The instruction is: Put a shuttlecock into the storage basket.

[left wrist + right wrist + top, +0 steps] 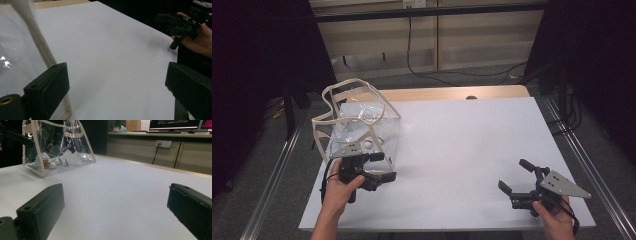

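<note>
A clear plastic bag [362,125] with cream trim stands on the left of the white table [462,145]. Through its wall, the right gripper view shows several white shuttlecocks [65,159] lying inside the bag [57,145]. My left gripper [383,166] is open at the bag's near right corner. One jaw sits right beside the cream corner trim [37,40], and nothing is held in the left gripper [117,85]. My right gripper [515,175] is open at the table's front right, over bare table. In its own view the right gripper [115,205] points toward the bag.
In the left gripper view, a hand holds the other gripper [180,23] far across the table. A wooden strip [452,93] runs along the table's far edge, and cables [422,65] lie on the floor beyond. Metal rails [582,150] flank both sides.
</note>
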Available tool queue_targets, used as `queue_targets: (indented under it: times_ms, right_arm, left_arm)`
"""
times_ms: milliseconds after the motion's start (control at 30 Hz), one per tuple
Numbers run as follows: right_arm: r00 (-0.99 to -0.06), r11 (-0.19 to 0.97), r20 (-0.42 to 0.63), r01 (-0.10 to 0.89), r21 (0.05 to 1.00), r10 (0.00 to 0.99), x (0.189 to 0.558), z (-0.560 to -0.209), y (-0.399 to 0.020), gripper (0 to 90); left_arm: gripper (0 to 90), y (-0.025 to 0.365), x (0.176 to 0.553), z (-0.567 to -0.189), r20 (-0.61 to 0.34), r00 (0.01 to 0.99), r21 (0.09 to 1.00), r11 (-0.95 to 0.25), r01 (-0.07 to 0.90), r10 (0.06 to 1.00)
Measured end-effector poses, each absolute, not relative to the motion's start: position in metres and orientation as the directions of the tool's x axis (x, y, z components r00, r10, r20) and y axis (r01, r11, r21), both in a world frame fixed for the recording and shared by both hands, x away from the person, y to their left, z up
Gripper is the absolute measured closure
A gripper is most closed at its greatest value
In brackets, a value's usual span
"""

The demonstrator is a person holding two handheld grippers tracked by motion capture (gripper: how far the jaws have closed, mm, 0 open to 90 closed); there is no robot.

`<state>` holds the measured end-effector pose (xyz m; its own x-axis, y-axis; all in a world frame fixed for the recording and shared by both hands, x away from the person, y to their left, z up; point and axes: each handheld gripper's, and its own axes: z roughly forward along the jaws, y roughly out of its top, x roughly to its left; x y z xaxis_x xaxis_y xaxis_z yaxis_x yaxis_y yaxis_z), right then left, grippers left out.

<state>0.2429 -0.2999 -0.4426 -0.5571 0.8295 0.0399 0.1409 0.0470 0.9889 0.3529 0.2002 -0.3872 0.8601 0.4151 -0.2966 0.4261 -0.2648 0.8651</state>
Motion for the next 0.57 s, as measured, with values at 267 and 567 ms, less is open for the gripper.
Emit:
queue_targets:
  times_ms: [267, 567]
  right_arm:
    - [-0.559, 0.054, 0.033, 0.139, 0.989, 0.829, 0.243, -0.443, -0.299, 1.0]
    - [-0.561, 0.056, 0.030, 0.136, 0.989, 0.827, 0.243, -0.442, -0.299, 0.9]
  left_arm:
    - [4.3, 0.210, 0.348, -0.391, -0.293, 0.863, 0.874, -0.251, 0.416, 0.413]
    - [4.3, 0.219, 0.343, -0.396, -0.270, 0.865, 0.886, -0.242, 0.395, 0.423]
